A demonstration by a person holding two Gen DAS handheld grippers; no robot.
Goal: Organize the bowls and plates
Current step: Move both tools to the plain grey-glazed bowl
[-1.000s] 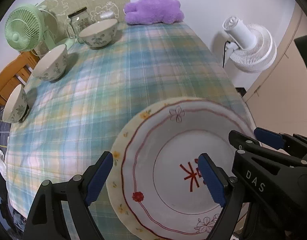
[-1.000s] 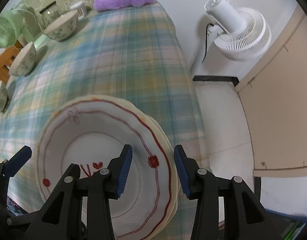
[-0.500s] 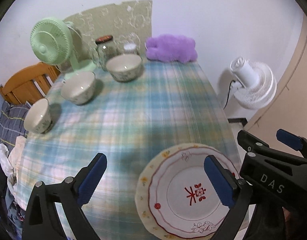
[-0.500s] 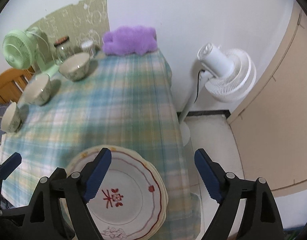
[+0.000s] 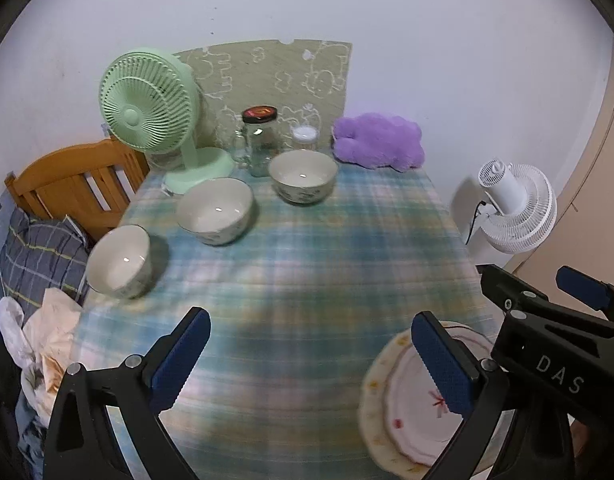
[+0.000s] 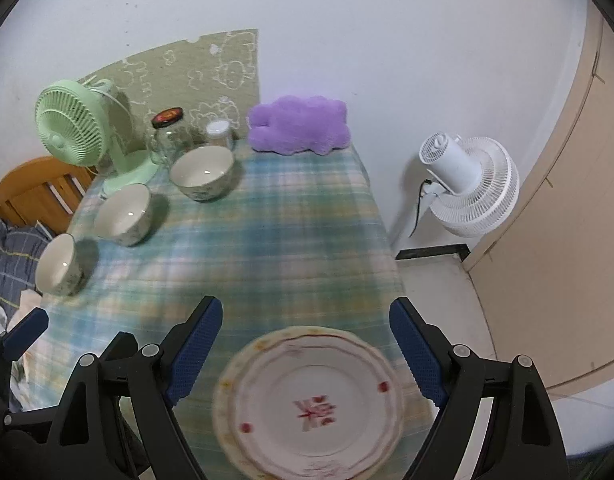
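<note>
A stack of plates [image 6: 311, 400], topped by a white plate with red trim and a red character, lies at the table's near right corner; in the left wrist view the stack [image 5: 411, 408] is partly behind my finger. Three cream bowls [image 5: 119, 262] [image 5: 215, 210] [image 5: 303, 176] stand apart in a diagonal row along the far left. My left gripper [image 5: 307, 332] hangs above the tablecloth, its jaws opening with nothing between them. My right gripper [image 6: 307, 312] is open above the stack, clear of it.
A checked cloth covers the table [image 5: 307, 280]. At the back stand a green fan [image 5: 147, 104], a glass jar [image 5: 259, 136], a small white-lidded jar [image 5: 305, 136] and a purple plush [image 5: 377, 140]. A white floor fan [image 5: 515, 204] is right, a wooden chair [image 5: 75, 184] left.
Both grippers have let go of the top plate, opened wide and risen away from it. The plate stack stays on the table and looks smaller; the whole table has come into view.
</note>
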